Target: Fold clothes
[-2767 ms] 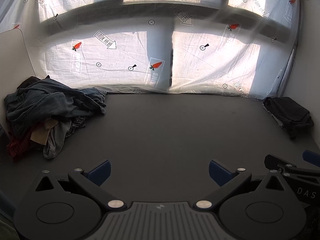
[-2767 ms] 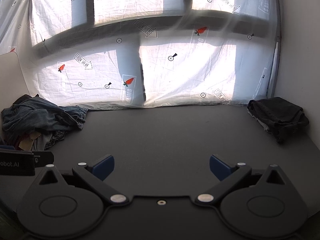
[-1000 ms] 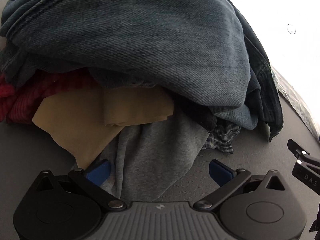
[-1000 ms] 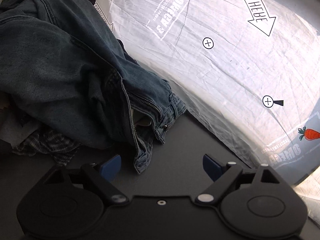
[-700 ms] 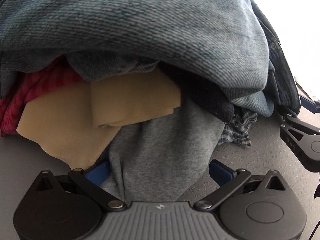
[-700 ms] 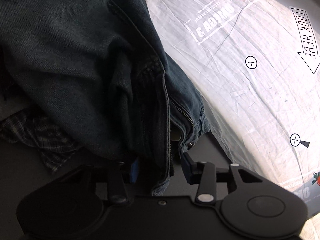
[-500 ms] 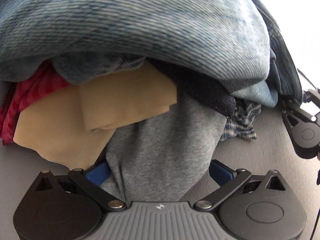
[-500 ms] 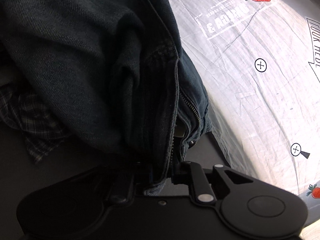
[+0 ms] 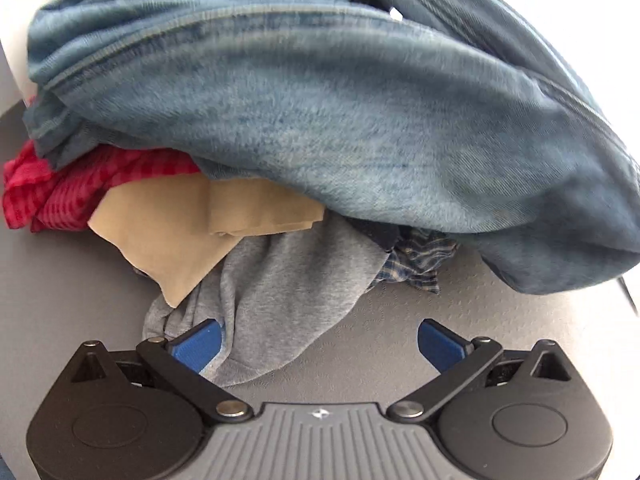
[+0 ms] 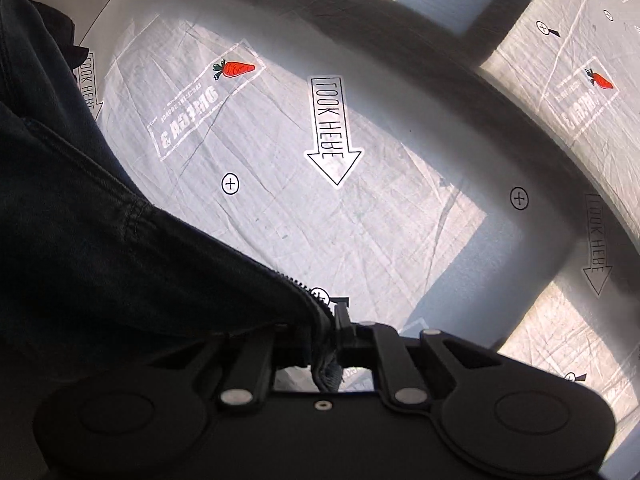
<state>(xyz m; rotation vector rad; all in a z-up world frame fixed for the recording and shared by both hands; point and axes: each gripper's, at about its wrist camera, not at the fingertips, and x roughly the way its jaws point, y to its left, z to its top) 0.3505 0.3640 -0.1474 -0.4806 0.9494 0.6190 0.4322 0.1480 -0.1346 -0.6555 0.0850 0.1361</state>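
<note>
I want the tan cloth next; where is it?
Left wrist view, left of centre: the tan cloth sits under the jeans, between red cloth and grey cloth.

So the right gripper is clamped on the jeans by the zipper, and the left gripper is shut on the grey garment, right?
Not quite. The left gripper is open: the left wrist view shows its blue fingers spread apart, with the grey garment lying between them, not pinched. The right gripper is indeed clamped on the jeans by the zipper.

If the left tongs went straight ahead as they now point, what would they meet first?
Most likely the grey garment: its lower edge already lies between the open left tongs, beside the left pad. Beyond it sit the tan cloth and the jeans; depth is uncertain.
</note>
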